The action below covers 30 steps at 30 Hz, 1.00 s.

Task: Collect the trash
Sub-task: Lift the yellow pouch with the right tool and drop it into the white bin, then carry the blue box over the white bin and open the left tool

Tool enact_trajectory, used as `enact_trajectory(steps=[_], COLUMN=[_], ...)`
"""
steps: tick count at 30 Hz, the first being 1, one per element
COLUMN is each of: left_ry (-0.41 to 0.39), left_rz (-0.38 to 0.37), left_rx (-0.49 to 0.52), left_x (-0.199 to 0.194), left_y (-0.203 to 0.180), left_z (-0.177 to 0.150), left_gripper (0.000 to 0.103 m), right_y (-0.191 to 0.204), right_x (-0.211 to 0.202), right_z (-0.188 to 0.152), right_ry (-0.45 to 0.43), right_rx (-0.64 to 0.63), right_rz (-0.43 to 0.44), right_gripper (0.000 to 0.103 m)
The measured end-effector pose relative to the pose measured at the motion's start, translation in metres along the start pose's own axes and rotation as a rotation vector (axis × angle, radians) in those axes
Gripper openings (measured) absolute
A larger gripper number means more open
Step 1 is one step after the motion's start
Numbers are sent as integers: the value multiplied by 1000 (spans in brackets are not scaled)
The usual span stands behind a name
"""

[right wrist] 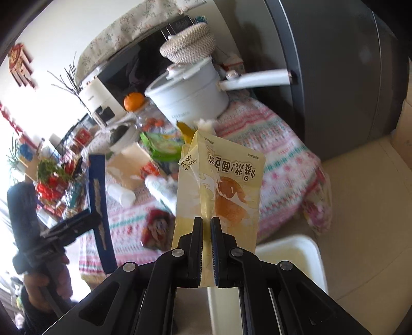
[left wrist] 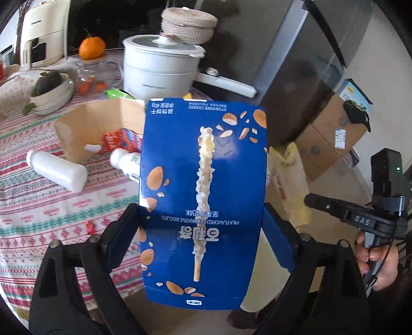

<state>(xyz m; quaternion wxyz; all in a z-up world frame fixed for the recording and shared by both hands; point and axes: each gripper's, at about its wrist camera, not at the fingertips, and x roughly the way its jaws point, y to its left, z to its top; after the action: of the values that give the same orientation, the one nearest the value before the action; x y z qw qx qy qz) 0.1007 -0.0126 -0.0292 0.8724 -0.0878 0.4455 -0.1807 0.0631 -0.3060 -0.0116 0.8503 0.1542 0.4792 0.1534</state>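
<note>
My left gripper (left wrist: 202, 226) is shut on a blue biscuit box (left wrist: 203, 180) and holds it upright off the table's edge; the box also shows edge-on in the right wrist view (right wrist: 99, 203). My right gripper (right wrist: 206, 232) is shut on a yellow snack wrapper (right wrist: 221, 185), held above a white bin (right wrist: 291, 255) on the floor. The wrapper shows in the left wrist view (left wrist: 291, 180) too. On the patterned tablecloth (left wrist: 38, 201) lie a white bottle (left wrist: 56, 170), a second bottle (left wrist: 126, 162) and a brown paper bag (left wrist: 95, 128) with a red carton inside.
A white pot (left wrist: 159, 67) with a long handle stands at the table's back, a woven basket (left wrist: 189, 24) on its lid. Stacked bowls (left wrist: 51, 92), an orange (left wrist: 92, 47) and a green packet (right wrist: 162, 147) sit nearby. A grey fridge (left wrist: 296, 77) and cardboard boxes (left wrist: 332, 136) stand at right.
</note>
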Motion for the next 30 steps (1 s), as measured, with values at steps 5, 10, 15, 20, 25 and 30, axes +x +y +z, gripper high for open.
enact_trajectory(steps=[5, 10, 15, 20, 25, 30], left_ry=[79, 153, 215, 254, 302, 362], left_rz=[-20, -19, -33, -30, -27, -17], left_rx=[89, 148, 188, 229, 254, 262], left_x=[20, 41, 60, 74, 92, 118], left_y=[-38, -58, -79, -99, -113, -125], left_z=[-19, -37, -50, -59, -70, -86], left_gripper=[92, 92, 92, 92, 92, 92], right_y=[-36, -64, -91, -109, -119, -134], right_x=[14, 32, 44, 33, 13, 1], right_z=[-47, -77, -84, -83, -79, -77], right_ry=[150, 249, 315, 282, 225, 198], right_rx=[34, 48, 126, 173, 185, 225], right_rz=[-41, -99, -75, -91, -139, -154], right_gripper=[7, 8, 26, 64, 67, 68])
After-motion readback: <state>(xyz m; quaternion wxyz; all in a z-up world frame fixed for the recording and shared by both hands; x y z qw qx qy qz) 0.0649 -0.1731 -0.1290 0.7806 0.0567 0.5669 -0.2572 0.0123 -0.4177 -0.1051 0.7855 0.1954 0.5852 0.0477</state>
